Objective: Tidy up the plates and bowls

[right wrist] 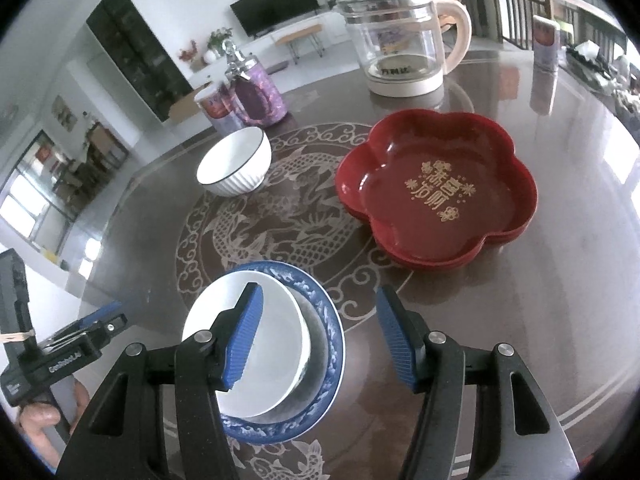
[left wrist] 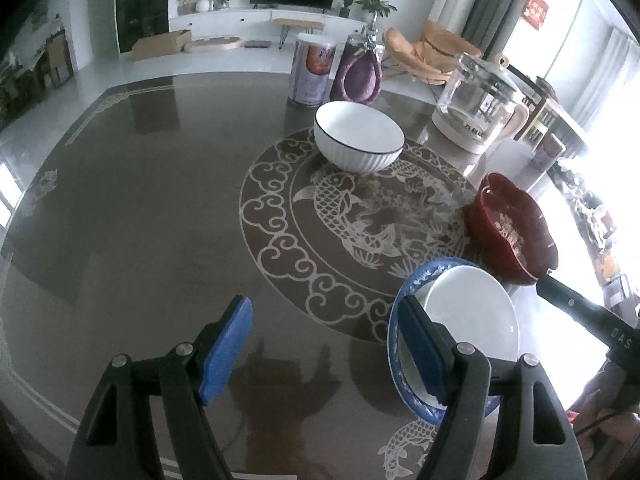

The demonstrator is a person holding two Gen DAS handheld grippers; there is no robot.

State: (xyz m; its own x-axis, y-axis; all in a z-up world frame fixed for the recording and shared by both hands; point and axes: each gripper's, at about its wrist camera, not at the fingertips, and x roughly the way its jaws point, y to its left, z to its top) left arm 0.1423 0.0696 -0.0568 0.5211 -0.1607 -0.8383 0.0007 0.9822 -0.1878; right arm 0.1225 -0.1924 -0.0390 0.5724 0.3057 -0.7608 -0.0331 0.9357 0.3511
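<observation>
My left gripper (left wrist: 326, 354) released, right gripper (right wrist: 320, 340) released, both empty | white bowl (right wrist: 244, 344) in blue plate (right wrist: 332, 344) at 6 o'clock on worktop (right wrist: 520, 320) | red tray (right wrist: 436, 192) 2 o'clock | ribbed bowl (right wrist: 234, 166) 11 o'clock

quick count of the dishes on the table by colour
White: 2, the ribbed bowl with a dark rim and the plain white bowl
Blue patterned: 1, the blue plate under the plain white bowl
Red: 1 flower-shaped red tray; its side may show a second one stacked beneath, I cannot tell
Total: 4 dishes
</observation>
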